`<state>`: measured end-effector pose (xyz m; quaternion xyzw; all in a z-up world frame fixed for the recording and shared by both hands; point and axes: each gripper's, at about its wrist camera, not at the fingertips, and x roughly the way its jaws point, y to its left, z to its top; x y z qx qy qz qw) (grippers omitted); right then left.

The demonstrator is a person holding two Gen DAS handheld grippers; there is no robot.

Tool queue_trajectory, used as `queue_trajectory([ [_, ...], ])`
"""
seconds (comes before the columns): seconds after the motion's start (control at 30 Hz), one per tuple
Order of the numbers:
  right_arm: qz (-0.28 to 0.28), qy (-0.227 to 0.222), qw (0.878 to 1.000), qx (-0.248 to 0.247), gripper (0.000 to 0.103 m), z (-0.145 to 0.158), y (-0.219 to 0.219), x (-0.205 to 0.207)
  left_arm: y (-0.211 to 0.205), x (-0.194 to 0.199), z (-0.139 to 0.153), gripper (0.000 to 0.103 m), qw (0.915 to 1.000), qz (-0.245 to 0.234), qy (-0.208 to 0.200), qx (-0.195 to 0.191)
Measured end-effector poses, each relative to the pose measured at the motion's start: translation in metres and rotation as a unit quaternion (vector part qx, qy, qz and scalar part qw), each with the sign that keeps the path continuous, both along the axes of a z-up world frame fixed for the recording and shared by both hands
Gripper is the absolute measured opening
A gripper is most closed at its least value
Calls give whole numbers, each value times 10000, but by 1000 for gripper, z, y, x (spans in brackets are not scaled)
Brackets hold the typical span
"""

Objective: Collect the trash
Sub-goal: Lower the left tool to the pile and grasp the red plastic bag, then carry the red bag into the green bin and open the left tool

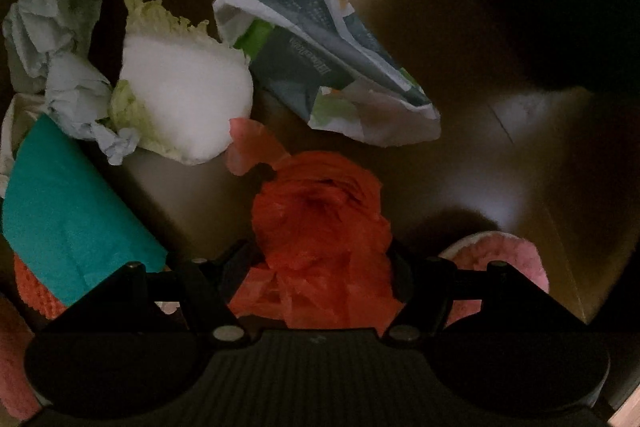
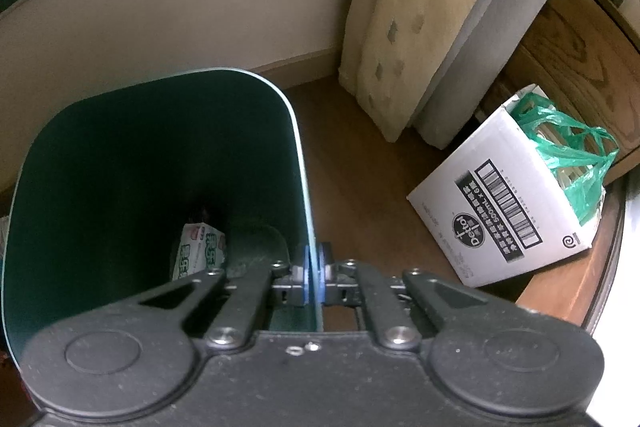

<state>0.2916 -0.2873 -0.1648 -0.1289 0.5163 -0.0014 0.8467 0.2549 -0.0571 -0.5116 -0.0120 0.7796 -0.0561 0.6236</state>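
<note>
A crumpled red plastic bag (image 1: 320,211) lies on the dark floor right under my left gripper (image 1: 320,251). The jaws stand open on either side of it and point steeply down. Beyond it lie a cabbage leaf (image 1: 180,95), a crumpled grey tissue (image 1: 52,27), a printed paper wrapper (image 1: 320,55) and a teal sheet (image 1: 68,219). In the right wrist view, my right gripper (image 2: 314,267) is shut on the rim of the dark green bin (image 2: 296,131). A white printed carton (image 2: 200,247) lies at the bin's bottom.
A pink fluffy slipper (image 1: 504,259) sits just right of the left gripper, and an orange knitted thing (image 1: 36,291) at lower left. Right of the bin stand a white cardboard box (image 2: 500,219) holding a green plastic bag (image 2: 572,147), a curtain (image 2: 420,7) and a wooden cabinet (image 2: 580,47).
</note>
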Motion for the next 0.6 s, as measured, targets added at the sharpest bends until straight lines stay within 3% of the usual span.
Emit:
queue_trajectory([
  [0.1, 33, -26, 10000, 6, 4, 0, 0, -1, -3, 0, -1, 61, 9998, -189, -16, 57],
  [0.27, 101, -76, 9999, -88, 4, -2, 3, -3, -2, 3, 18, 54, 9991, -358, -217, 86],
  [0.6, 186, -213, 9995, -116, 4, 0, 9, -5, 27, 3, 109, 54, 9964, -210, -821, 22],
])
